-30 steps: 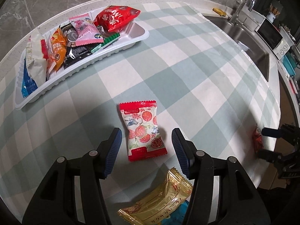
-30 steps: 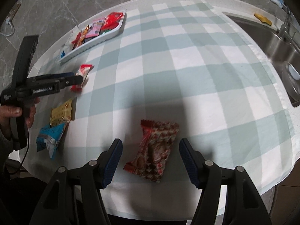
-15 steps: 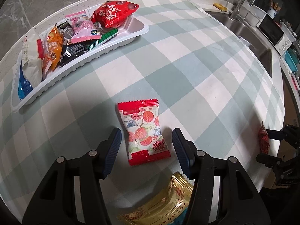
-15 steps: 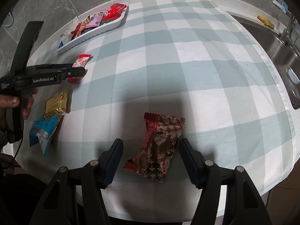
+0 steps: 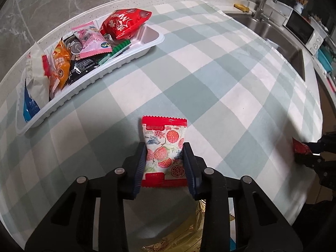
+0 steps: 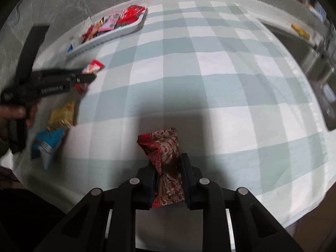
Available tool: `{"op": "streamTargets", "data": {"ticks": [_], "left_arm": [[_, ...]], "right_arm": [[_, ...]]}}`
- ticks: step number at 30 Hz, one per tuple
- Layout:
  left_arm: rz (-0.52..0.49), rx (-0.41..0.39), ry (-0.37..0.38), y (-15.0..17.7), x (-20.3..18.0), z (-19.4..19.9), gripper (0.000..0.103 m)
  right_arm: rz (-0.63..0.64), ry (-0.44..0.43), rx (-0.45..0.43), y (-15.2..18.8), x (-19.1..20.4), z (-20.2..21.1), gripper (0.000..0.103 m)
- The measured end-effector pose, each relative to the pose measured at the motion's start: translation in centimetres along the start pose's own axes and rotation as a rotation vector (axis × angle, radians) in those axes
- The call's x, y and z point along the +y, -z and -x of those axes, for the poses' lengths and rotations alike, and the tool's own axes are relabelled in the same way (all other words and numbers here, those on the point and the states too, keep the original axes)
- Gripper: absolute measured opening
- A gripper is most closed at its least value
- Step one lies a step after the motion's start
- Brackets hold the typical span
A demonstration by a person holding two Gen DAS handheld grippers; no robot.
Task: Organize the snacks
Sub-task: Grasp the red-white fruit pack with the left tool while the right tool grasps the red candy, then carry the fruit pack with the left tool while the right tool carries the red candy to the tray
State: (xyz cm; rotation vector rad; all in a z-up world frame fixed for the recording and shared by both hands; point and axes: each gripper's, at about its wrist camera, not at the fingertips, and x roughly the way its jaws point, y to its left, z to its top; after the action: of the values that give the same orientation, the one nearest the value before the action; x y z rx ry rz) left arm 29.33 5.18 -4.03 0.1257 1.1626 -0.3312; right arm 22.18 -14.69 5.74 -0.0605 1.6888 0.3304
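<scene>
My left gripper (image 5: 164, 149) is shut on a red and white lychee candy packet (image 5: 163, 147), its pads pressing both long sides. My right gripper (image 6: 168, 161) is shut on a dark red patterned snack packet (image 6: 162, 149), crumpled between the pads. A white tray (image 5: 134, 53) at the far left holds several snack packets, with a red bag (image 5: 124, 22) at its right end. In the right wrist view the left gripper (image 6: 90, 76) holds the lychee packet (image 6: 93, 67) near the tray (image 6: 117, 34). The right gripper (image 5: 310, 151) shows at the right edge of the left wrist view.
A gold packet (image 6: 63, 113) and a blue packet (image 6: 47, 143) lie on the checked tablecloth (image 6: 210, 84) near the table's left front edge. The gold packet (image 5: 182, 237) also lies under my left gripper. A sink (image 5: 271, 33) with a tap is at the far right.
Both grippers have closed: the left on the lychee packet, the right on the dark red packet, which now stands crumpled between the pads. Both had been open around their packets.
</scene>
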Motion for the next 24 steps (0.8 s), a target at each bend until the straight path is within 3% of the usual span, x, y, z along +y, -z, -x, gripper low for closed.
{"op": "streamTargets", "data": {"ticks": [11,24], "left_arm": [[0.096,-0.026,0.099,0.2,1.4,1.1,0.031],[0.154,-0.06,0.132,-0.3,2.6,2.5,0.031]], "right_arm": [[-0.164,-0.185,-0.022,-1.2,-1.9,-0.2,0.017],[-0.217,-0.291,-0.05,-3.1,-2.6,-0.1,0.017]]}}
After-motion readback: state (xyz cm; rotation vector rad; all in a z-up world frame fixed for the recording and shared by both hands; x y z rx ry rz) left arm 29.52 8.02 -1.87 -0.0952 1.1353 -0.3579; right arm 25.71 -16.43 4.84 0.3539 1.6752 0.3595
